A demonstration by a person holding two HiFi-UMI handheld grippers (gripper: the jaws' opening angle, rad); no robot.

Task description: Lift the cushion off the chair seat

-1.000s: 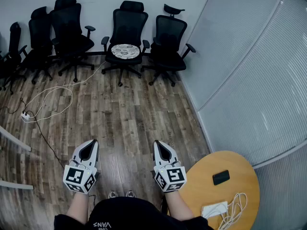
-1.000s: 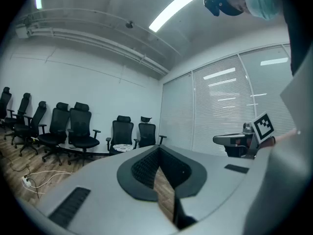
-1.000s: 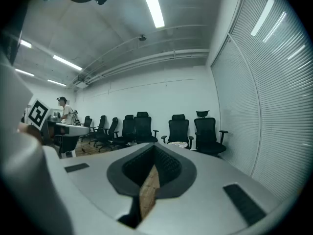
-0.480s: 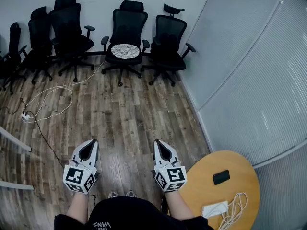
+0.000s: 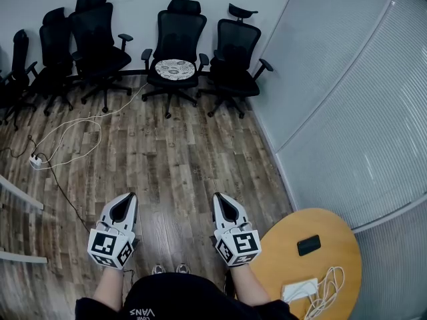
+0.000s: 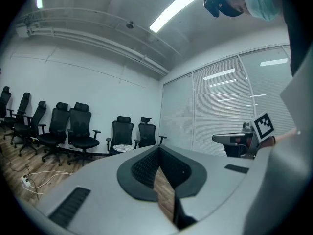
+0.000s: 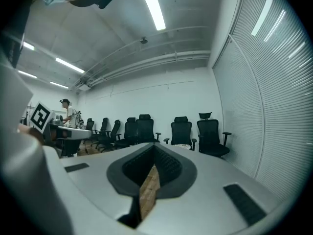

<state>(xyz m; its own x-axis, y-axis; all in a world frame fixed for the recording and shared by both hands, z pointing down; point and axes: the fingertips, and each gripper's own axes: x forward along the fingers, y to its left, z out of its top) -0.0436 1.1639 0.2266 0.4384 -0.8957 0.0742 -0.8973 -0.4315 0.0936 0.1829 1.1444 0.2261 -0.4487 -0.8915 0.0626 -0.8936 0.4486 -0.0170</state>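
The round, pale patterned cushion lies flat on the seat of the black mesh office chair, third in a row of similar chairs against the far wall. It fills most of the seat; whether it is tied down or merely resting there I can't tell from this far off. A wide stretch of brown wood-plank floor separates it from me, so I judge the task has not begun and the approach comes first.

I hold the white left gripper and the white right gripper low in front of my body, side by side and well apart from the chair. Both point level and forward toward the row, which suits a walk-up rather than a reach. Each pair of tongs is closed with nothing between the pads; only floor shows through the slit. They will need opening before they meet the cushion's edge.
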